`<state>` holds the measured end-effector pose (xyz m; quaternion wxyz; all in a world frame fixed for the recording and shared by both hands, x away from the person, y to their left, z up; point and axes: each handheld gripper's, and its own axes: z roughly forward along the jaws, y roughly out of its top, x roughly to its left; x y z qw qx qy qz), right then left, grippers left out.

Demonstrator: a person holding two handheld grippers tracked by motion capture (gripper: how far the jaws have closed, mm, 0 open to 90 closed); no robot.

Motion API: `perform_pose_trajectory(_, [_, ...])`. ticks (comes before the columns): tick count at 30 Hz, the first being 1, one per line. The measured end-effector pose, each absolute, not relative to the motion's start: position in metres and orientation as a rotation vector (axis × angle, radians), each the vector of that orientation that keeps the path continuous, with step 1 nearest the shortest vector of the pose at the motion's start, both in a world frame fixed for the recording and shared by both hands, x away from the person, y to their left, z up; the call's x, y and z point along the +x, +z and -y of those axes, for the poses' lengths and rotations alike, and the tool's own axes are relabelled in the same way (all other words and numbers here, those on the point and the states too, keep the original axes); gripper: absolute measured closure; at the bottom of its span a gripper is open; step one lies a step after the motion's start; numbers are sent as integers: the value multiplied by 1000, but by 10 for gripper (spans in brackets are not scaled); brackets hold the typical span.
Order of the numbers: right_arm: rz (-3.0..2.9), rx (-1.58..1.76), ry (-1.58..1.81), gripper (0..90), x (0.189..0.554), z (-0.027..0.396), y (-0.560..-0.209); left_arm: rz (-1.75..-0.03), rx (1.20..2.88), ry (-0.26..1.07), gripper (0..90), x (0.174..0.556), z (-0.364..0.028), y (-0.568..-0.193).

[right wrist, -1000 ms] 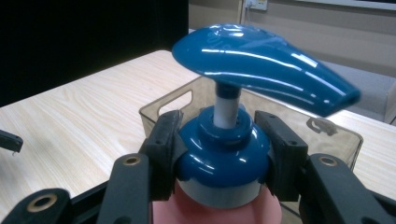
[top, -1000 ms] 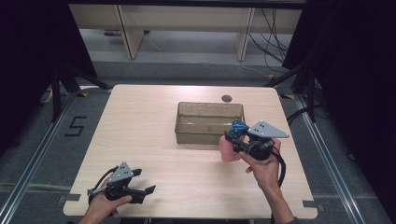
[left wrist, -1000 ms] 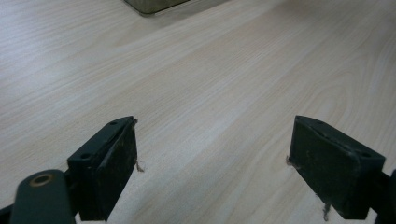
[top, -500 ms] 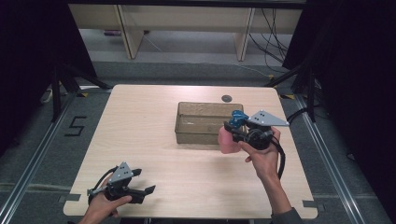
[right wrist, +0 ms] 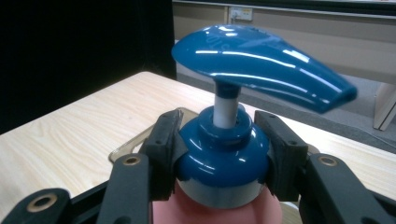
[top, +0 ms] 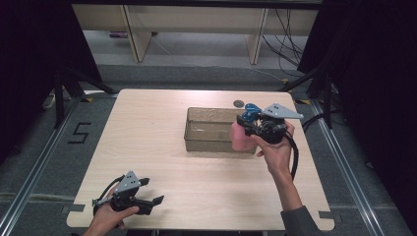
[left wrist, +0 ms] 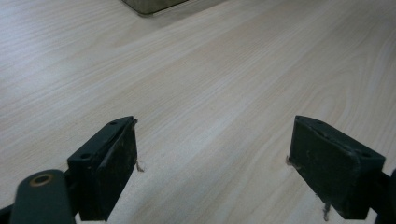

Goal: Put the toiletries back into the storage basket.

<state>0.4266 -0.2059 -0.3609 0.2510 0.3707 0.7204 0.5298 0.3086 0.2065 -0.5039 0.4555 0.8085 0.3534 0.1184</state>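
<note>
A pink pump bottle (top: pixel 240 136) with a blue pump head (right wrist: pixel 261 60) hangs over the right end of a clear shallow bin (top: pixel 210 129). My right gripper (top: pixel 251 123) is shut on the bottle's blue collar (right wrist: pixel 223 149), one jaw on each side. The bin's rim (right wrist: pixel 140 140) shows behind the bottle in the right gripper view. My left gripper (top: pixel 147 202) rests low at the table's front left, open, with bare wood between its jaws (left wrist: pixel 212 154).
A small dark round object (top: pixel 239 103) lies on the table just behind the bin. The wooden table (top: pixel 147 147) has open surface left of the bin. The bin's corner (left wrist: pixel 149 5) shows at the top of the left gripper view. Shelving and cables stand beyond the far edge.
My right gripper has carried the pump bottle up and away from me, from just in front of the bin's right end to over it. The left gripper has stayed put.
</note>
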Motion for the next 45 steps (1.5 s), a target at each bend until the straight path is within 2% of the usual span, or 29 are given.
perform_pose_trajectory(15, [-1915, 1071, 1437, 531, 451, 213, -362, -871, 1991, 287, 148, 308, -205, -503])
perform_pose_trajectory(26, [-1901, 1103, 1392, 532, 474, 215, -376, -869, 1991, 282, 147, 308, -205, -503])
perform_pose_trajectory(45, [-1914, 1160, 1362, 532, 490, 214, -397, -852, 1980, 293, 148, 307, -203, -504])
